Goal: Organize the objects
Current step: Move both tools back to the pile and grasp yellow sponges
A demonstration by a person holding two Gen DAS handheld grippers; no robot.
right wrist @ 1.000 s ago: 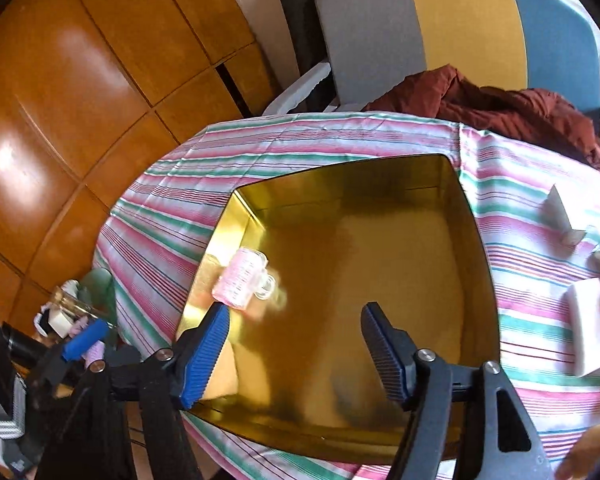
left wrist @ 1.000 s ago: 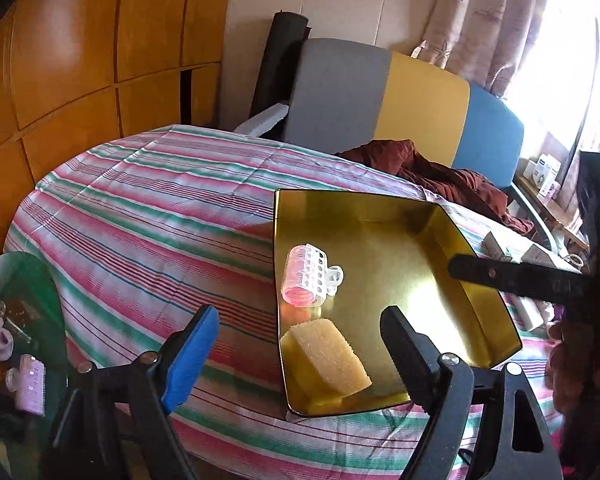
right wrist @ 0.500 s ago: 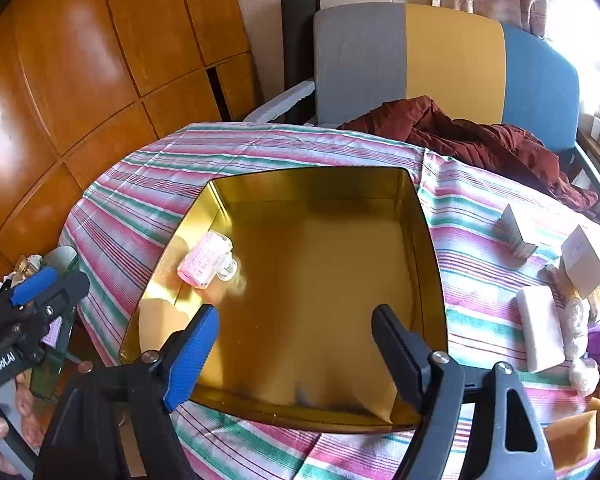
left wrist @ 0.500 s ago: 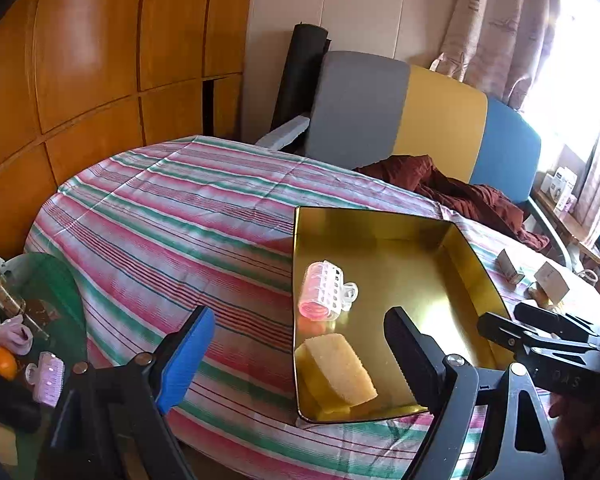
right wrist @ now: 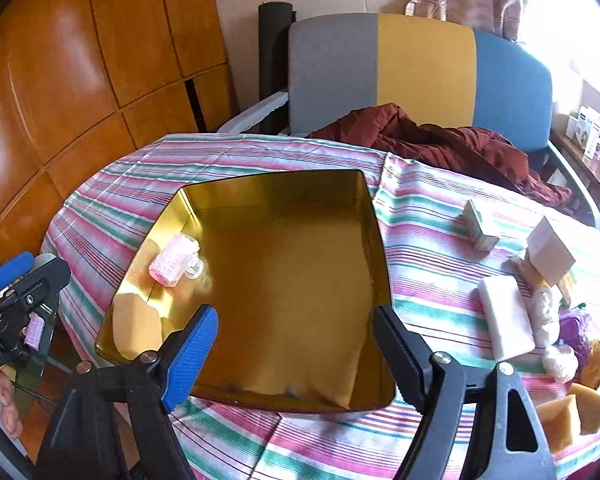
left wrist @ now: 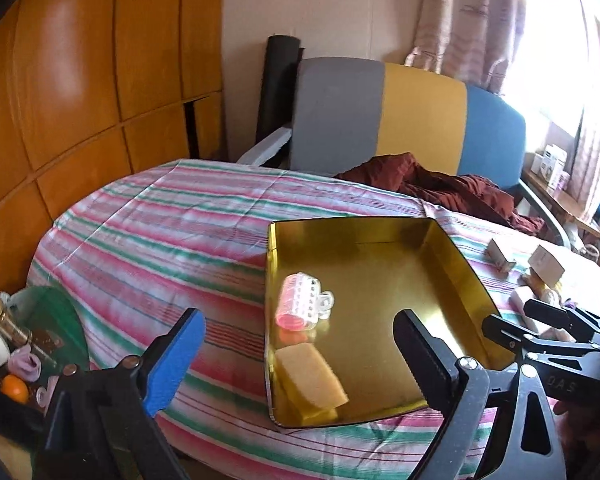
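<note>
A gold metal tray [left wrist: 452,248] [right wrist: 374,220] lies on the striped tablecloth. In it sit a pink hair roller [left wrist: 298,306] [right wrist: 172,262] and a yellow sponge [left wrist: 312,378] [right wrist: 134,330], both at its left side. My left gripper [left wrist: 300,354] is open and empty, held above the tray's near left corner. My right gripper [right wrist: 294,346] is open and empty, above the tray's near edge. To the right of the tray lie a white soap bar [right wrist: 504,322], two small white boxes [right wrist: 478,228], yellow sponges [right wrist: 572,414] and a purple item [right wrist: 574,326].
A grey, yellow and blue chair [right wrist: 420,68] with a dark red cloth [right wrist: 440,140] stands behind the table. A green glass side table [left wrist: 48,320] with small items is at the left. Wooden wall panels [left wrist: 80,80] are on the left.
Both grippers have pulled back and risen from the tray, staying open. The tray now looks smaller and more of the room and the objects at the right are in view.
</note>
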